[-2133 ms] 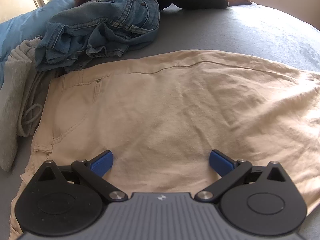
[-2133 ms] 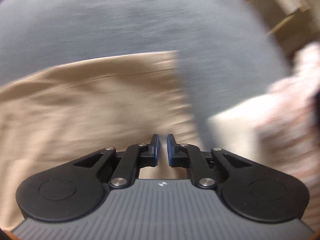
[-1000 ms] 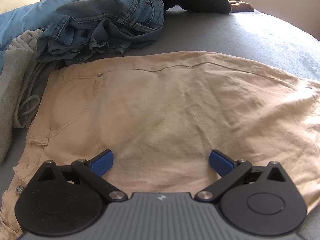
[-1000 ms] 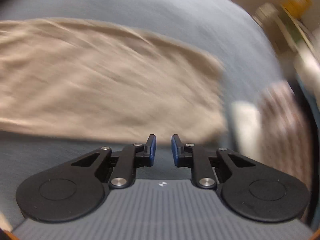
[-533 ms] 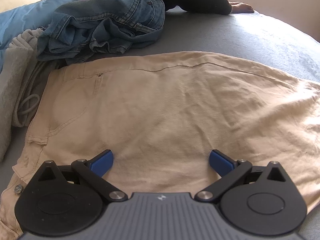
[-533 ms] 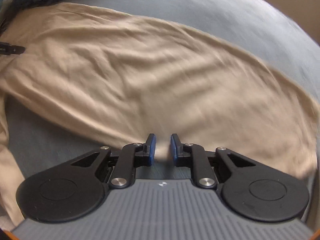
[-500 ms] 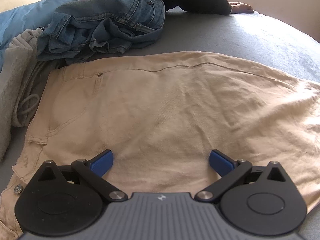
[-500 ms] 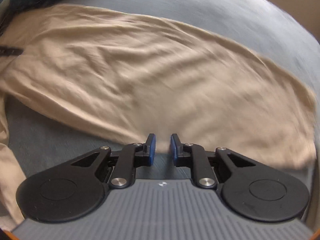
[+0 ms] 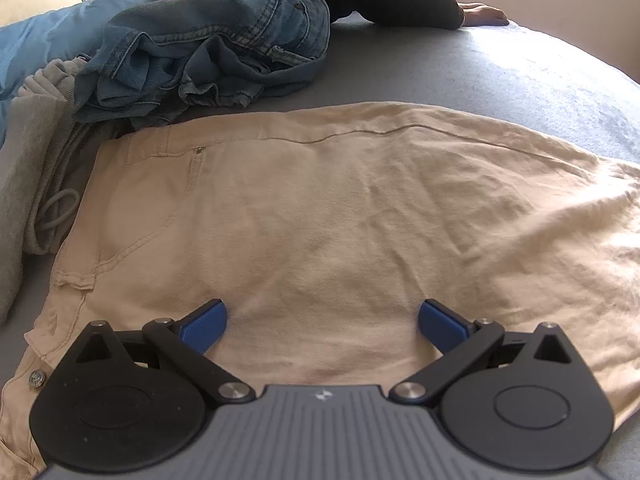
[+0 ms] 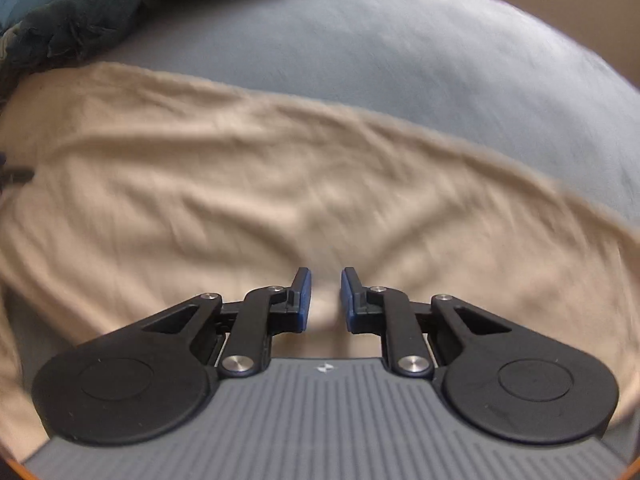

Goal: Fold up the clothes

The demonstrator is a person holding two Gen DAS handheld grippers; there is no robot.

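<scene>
Trousers [image 9: 340, 220] of beige cloth lie spread flat on the grey bed [image 9: 500, 68], and every other place here is given from them. From the left wrist camera the waist end shows: a pocket seam, a belt loop and a metal button [image 9: 37, 379] at the near left edge. Beyond the far edge of the trousers, to the left, sits a crumpled heap of blue jeans [image 9: 208, 52], with a grey hooded top [image 9: 36, 152] and its drawstring just beside their left edge, and a blue pillow [image 9: 60, 36] farther back. A person's dark sleeve and a hand [image 9: 480, 14] rest on the bed well beyond the trousers. The left gripper [image 9: 322, 320] hangs over the near part of the trousers with its blue pads set wide apart and nothing between them. The right wrist camera, slightly blurred, shows none of the waist detail; it looks over a plain, wrinkled stretch of the trousers [image 10: 240, 184] with bare bed [image 10: 400, 60] past it and the jeans [image 10: 68, 28] as a dark lump at far left. The right gripper [image 10: 325, 300] has its pads nearly together, a narrow gap left, with cloth below but nothing pinched.
</scene>
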